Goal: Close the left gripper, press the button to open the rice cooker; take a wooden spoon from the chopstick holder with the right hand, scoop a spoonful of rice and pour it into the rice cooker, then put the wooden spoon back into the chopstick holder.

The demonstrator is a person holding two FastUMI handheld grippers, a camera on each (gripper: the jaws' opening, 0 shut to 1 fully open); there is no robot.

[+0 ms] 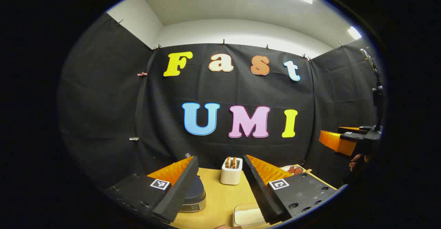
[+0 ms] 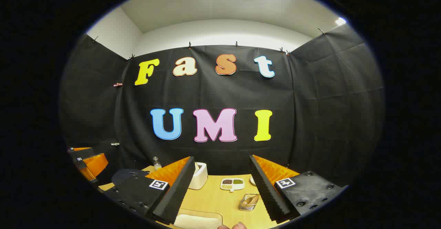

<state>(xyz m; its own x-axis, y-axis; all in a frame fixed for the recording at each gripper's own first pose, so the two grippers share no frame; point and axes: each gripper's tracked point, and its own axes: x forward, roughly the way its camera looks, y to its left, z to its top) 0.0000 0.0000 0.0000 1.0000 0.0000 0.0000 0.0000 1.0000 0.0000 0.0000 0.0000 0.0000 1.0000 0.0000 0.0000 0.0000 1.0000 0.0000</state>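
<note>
Rice cooker (image 1: 193,194), dark-lidded with a silver base and lid down, sits on the wooden table (image 1: 220,198) just behind the left gripper (image 1: 220,191)'s left finger. One chopstick holder (image 2: 248,202) (wire, wooden spoon inside) lies between the right gripper (image 2: 220,191)'s fingers. Both grippers gape wide, holding nothing.

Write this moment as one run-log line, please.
left gripper: open, raised | right gripper: open, raised | dark-lidded rice cooker: closed | wire chopstick holder: untouched
</note>
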